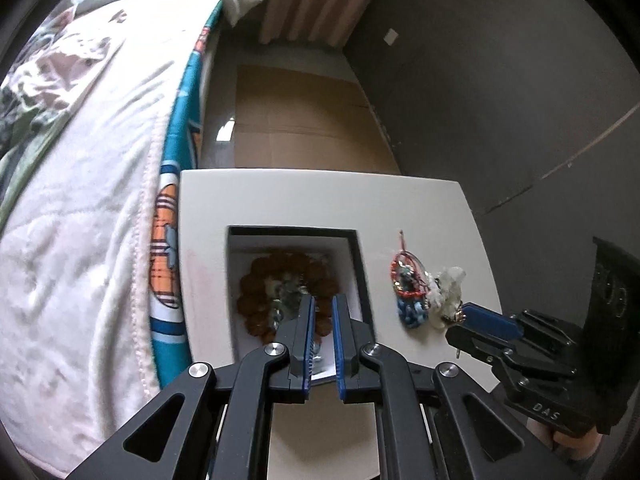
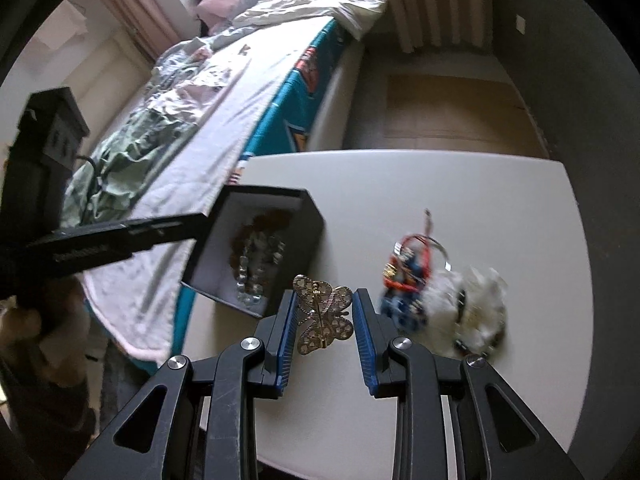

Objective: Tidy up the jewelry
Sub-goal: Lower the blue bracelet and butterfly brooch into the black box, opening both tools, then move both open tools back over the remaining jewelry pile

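Observation:
A black box with a white lining stands on the white table. Inside lie a brown bead bracelet and clear crystal beads. My left gripper hovers over the box with a narrow gap between its fingers, holding nothing. My right gripper is shut on a gold butterfly brooch, just right of the box. It also shows in the left wrist view. A pile of jewelry remains on the table: red and blue bracelets and a white fluffy piece.
A bed with a white quilt and a teal sheet runs along the table's left side. A dark wall stands right. Cardboard lies on the floor beyond the table.

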Demonstrator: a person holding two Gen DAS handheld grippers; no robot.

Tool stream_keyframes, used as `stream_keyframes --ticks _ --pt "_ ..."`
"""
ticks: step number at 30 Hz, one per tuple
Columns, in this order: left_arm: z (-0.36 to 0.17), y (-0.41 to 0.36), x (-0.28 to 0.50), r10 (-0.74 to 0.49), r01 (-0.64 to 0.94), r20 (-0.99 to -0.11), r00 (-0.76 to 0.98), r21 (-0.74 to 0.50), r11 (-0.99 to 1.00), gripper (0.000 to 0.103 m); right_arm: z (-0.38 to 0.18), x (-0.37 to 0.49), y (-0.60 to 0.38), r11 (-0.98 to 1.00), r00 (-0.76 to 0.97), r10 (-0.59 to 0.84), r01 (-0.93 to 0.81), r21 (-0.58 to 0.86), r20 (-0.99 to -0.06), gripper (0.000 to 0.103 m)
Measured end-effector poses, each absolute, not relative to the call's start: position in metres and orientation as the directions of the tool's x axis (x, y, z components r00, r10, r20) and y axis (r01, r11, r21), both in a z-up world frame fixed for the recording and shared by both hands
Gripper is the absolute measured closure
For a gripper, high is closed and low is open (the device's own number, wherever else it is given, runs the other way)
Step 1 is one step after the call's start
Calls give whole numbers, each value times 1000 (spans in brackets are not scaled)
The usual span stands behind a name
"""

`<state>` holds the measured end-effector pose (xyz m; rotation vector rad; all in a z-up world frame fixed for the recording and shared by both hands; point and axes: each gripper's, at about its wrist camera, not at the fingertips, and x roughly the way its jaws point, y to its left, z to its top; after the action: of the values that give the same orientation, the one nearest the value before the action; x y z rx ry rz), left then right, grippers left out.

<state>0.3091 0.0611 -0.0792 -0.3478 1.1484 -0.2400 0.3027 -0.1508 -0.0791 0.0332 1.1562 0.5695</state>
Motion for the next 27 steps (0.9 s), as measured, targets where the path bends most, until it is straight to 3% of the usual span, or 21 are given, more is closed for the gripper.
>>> stream_keyframes --ticks 7,8,9,11,12,16,20,25,27 --pt "-66 96 303 -348 -45 -827 442 -407 912 91 -74 315 -123 832 262 483 -435 345 -836 74" --pt "-63 102 301 -345 -52 -821 455 -411 910 81 -73 317 -119 828 259 488 -438 349 -834 74" --pt "-59 108 299 -339 -57 -815 470 -411 910 60 -73 318 -114 823 253 497 -442 358 -830 74" --pt "-51 118 293 -313 -71 -802 508 -401 913 33 -72 320 -107 814 245 510 -449 370 -825 74" --pt "-47 123 291 -300 -74 -794 528 -395 916 29 -71 321 -101 808 242 518 -453 377 -820 74" --pt "-37 140 285 -270 -106 -789 551 -387 916 28 -72 324 -87 782 220 559 -461 420 -799 73" --pt "-30 147 279 -246 -110 -781 575 -372 922 16 -78 326 -88 799 220 546 -430 422 -809 50" --pt "-24 139 274 -257 -72 -764 592 -368 927 7 -78 321 -110 812 240 544 -393 432 -804 48" --pt "-24 132 275 -270 -56 -759 592 -373 926 4 -76 318 -120 819 257 540 -378 431 -801 38"
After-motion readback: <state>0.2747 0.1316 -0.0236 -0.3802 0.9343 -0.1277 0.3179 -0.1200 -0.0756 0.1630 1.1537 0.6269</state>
